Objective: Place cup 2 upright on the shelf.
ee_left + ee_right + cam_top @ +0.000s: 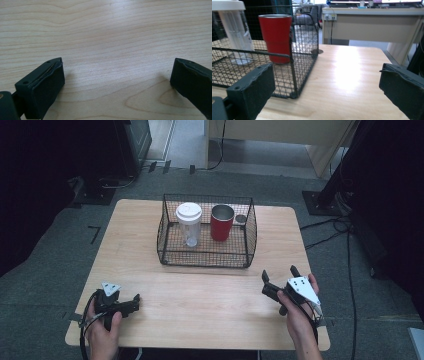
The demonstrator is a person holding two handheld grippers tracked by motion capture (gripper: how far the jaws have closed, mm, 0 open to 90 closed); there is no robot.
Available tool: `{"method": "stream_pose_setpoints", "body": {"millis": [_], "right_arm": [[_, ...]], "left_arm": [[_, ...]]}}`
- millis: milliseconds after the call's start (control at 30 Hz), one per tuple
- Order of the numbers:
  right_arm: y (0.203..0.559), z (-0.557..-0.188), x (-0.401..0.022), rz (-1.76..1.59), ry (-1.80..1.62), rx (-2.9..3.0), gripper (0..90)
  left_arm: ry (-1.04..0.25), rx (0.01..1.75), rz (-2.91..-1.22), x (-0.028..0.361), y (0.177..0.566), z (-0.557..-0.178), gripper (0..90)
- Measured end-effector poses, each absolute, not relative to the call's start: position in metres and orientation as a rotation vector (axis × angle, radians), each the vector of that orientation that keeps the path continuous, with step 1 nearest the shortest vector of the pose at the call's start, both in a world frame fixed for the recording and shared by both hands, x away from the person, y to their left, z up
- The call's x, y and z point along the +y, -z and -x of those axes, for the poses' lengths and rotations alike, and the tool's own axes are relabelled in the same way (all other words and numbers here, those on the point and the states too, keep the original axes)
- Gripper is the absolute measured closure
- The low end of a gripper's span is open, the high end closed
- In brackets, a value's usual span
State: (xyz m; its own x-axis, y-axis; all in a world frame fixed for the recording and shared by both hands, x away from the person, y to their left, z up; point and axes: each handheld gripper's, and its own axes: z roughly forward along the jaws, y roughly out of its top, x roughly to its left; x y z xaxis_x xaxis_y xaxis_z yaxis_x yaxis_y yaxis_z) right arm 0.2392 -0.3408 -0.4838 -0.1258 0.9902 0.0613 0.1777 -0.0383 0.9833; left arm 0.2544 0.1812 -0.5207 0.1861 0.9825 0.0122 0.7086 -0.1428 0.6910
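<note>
Red tumbler (pixel 222 222) upright in wire basket (pixel 205 255); clear bottle (pixel 189 224) beside it.

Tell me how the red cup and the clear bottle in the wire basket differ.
The red cup is opaque, while the clear bottle is see-through. The red cup stands open at the top with a metal rim; the clear bottle carries a white lid. The red cup tapers toward its base and is shorter; the clear bottle is taller. Both stand upright side by side in the wire basket.
</note>
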Motion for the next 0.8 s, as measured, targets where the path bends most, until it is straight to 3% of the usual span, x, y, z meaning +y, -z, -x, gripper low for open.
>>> {"method": "stream_pose_setpoints", "body": {"millis": [800], "right_arm": [[0.521,-0.199,-0.385,-1.416,-1.071,1.388,0.8]], "left_arm": [[-0.648,1.581,-1.917,0.181,0.521,-0.254,0.0]]}}
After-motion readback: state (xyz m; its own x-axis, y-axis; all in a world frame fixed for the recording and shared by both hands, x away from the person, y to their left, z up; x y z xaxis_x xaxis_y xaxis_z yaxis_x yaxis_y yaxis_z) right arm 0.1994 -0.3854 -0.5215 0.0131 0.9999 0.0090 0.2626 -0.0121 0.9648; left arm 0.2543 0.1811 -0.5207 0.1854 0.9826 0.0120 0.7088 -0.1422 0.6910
